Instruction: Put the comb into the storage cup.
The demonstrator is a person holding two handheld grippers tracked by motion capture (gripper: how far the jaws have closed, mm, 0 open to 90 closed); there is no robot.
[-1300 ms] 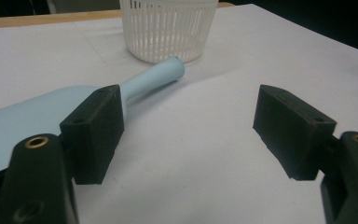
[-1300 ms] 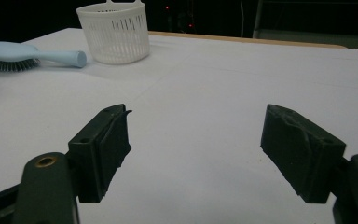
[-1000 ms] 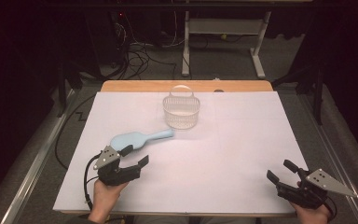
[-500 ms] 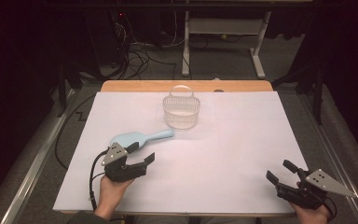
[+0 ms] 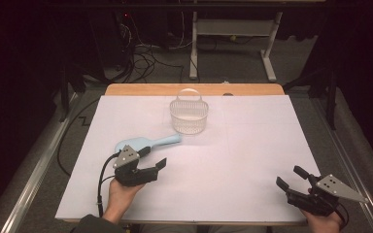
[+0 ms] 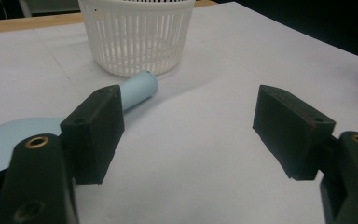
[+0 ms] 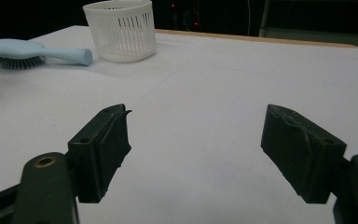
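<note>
Left gripper [image 5: 156, 158] has advanced beside hairbrush [image 5: 148, 142], jaws apart; basket [image 5: 189, 115] looks empty.

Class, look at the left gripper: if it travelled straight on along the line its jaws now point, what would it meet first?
Probably the white basket. The left gripper is open over bare white paper, with the blue hairbrush lying just off its line beside one jaw. Depth is hard to judge, so the brush handle might brush that jaw first.

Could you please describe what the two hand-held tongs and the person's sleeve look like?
Both the left tongs and right tongs are black, with two blocky jaws and brass-coloured pivot rivets. Each carries a grey three-cornered plate; a black cable trails from the left one. A dark olive sleeve shows.
</note>
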